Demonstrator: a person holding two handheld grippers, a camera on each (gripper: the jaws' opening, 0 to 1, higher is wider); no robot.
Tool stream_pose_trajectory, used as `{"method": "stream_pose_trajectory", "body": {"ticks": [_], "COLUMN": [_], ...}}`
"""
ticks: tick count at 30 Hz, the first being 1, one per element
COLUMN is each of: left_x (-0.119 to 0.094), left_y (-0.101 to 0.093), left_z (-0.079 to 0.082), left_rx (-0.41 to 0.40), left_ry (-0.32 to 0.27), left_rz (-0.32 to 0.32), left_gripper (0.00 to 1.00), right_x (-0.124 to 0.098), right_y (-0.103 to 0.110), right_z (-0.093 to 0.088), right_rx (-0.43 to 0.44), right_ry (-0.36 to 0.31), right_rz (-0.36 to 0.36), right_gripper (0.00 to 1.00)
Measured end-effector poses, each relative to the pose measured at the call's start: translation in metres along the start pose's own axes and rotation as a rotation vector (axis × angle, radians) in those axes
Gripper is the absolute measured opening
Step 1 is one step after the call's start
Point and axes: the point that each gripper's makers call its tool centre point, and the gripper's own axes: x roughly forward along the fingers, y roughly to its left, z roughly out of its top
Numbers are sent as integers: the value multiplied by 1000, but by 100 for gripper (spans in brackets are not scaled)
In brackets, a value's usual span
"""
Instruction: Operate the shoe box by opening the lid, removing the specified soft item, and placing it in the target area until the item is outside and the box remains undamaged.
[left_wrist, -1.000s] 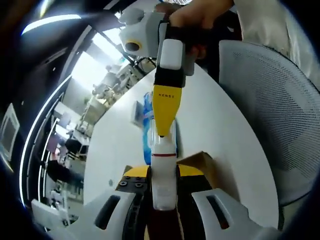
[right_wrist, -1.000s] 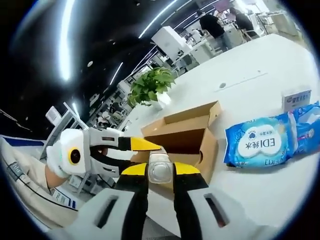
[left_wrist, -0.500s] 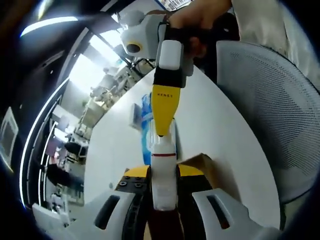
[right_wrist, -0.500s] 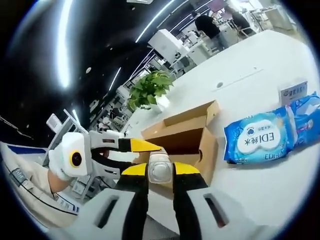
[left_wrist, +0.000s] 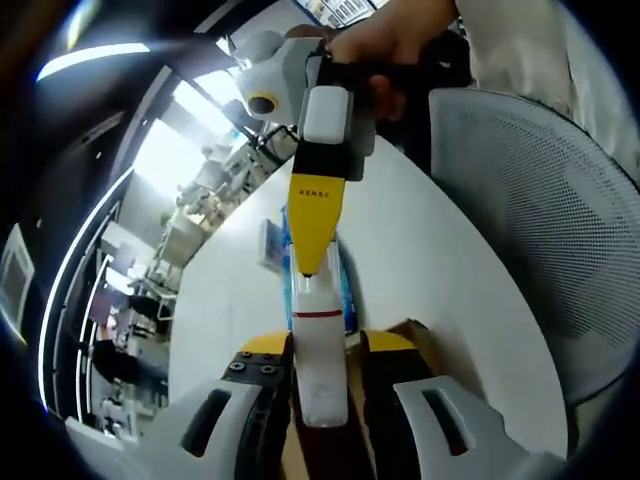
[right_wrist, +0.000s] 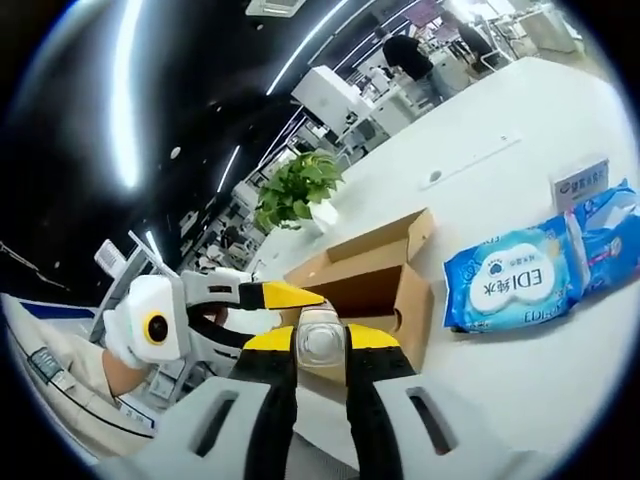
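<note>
on the white table sits an open brown shoe box; both grippers clamp one small clear bottle.

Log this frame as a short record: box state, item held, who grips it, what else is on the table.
box: cardboard box, lid open, on the white table
held item: bottle, above the box
left gripper: shut on bottle
right gripper: shut on bottle
also on table: blue wipes packs, potted plant, small sign

Brown cardboard shoe box on white table, lid open, blue wipes pack lying beside it
</note>
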Motion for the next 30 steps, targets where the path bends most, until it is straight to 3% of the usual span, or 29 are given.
{"method": "stream_pose_trajectory", "body": {"ticks": [13,18,26,30], "left_x": [-9,-12,-18,-22], "left_y": [16,15,20,24], "left_z": [-4,-6,-9,-11], "left_rx": [-115,-214,-446,-572], "left_ry": [-47,-63,-101,-118], "left_rz": [15,-7,-3,13], "left_gripper": [31,32,38,42], "right_x": [4,3,-1,-3], "right_y": [5,5,5,4], "right_z": [10,13,22,29], "right_rx": [-156,-251,-470,-663], "right_ry": [45,79,146,214], "right_rz": [-9,-9,-19,-37], "right_gripper": [14,14,14,14]}}
